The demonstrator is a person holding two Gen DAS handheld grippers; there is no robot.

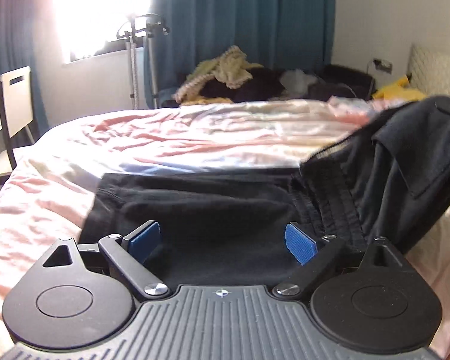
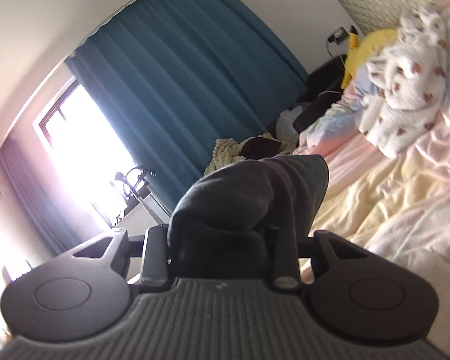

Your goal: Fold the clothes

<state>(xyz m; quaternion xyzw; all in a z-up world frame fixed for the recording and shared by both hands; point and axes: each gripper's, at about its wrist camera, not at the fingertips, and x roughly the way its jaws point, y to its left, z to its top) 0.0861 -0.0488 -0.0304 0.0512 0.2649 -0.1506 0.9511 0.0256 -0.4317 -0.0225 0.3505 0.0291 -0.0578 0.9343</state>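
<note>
Lying half-flat on the pink bed sheet (image 1: 171, 138), the black garment (image 1: 195, 207) has one end lifted by the right gripper (image 2: 219, 240), fingers clamped on bunched cloth. Left gripper (image 1: 223, 241) hovers over it, fingers wide apart, nothing between. Clothes heap (image 1: 225, 75) and chair (image 1: 15, 105) sit beyond the bed edges; plenty of bare sheet, no readable writing

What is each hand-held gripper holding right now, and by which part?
Left hand-held gripper: open, holding nothing. Right hand-held gripper: shut on the black garment, by a bunched fold of fabric; which part cannot be told.

garment (image 1: 195, 210) on bed (image 1: 165, 138), clothes pile (image 1: 225, 75) behind, chair (image 1: 15, 111) left
</note>
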